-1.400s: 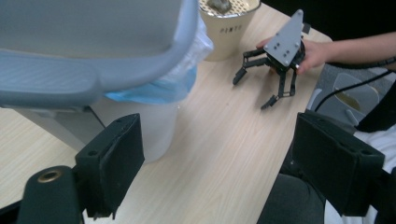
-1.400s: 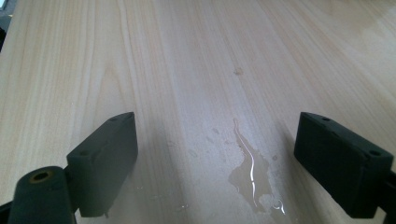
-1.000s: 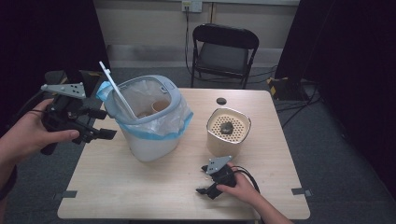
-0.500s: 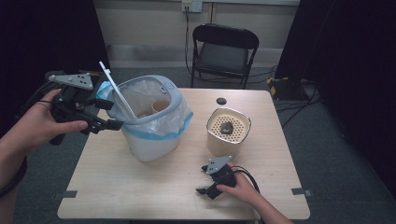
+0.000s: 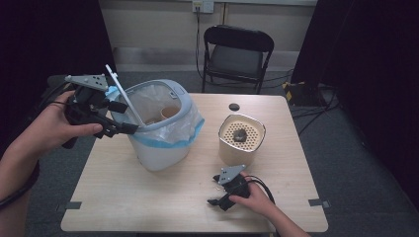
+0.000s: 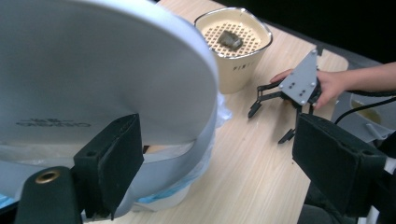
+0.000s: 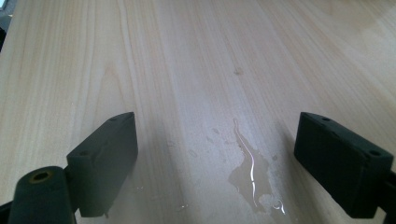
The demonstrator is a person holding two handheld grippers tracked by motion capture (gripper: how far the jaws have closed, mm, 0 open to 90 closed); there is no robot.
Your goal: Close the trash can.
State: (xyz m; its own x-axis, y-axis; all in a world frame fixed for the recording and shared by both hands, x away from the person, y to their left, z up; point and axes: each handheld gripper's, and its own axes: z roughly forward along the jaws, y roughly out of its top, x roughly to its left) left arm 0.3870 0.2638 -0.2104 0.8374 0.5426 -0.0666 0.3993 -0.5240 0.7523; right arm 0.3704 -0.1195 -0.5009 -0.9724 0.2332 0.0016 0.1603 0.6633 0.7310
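Observation:
A white bin (image 5: 160, 148) with a blue-edged plastic liner stands at the table's left, its flat lid (image 5: 122, 94) tipped up on edge. My left gripper (image 5: 129, 117) is at the bin's left rim, open wide, with the lid's lower edge (image 6: 140, 84) against one jaw and the other jaw well apart. A brown cup (image 5: 169, 112) lies inside the bin. My right gripper (image 5: 213, 190) rests on the table near the front edge, open, nothing between its jaws; it also shows in the left gripper view (image 6: 267, 125).
A cream pot (image 5: 241, 140) with a perforated top and a dark lump on it stands right of the bin. A small puddle (image 7: 252, 177) lies on the wood between the right jaws. A black disc (image 5: 234, 106) sits near the far edge, a folding chair (image 5: 236, 54) behind.
My left gripper has moved right and slightly up, from beside the table to the bin's rim and lid. The lid stays tipped up. The right gripper has not moved.

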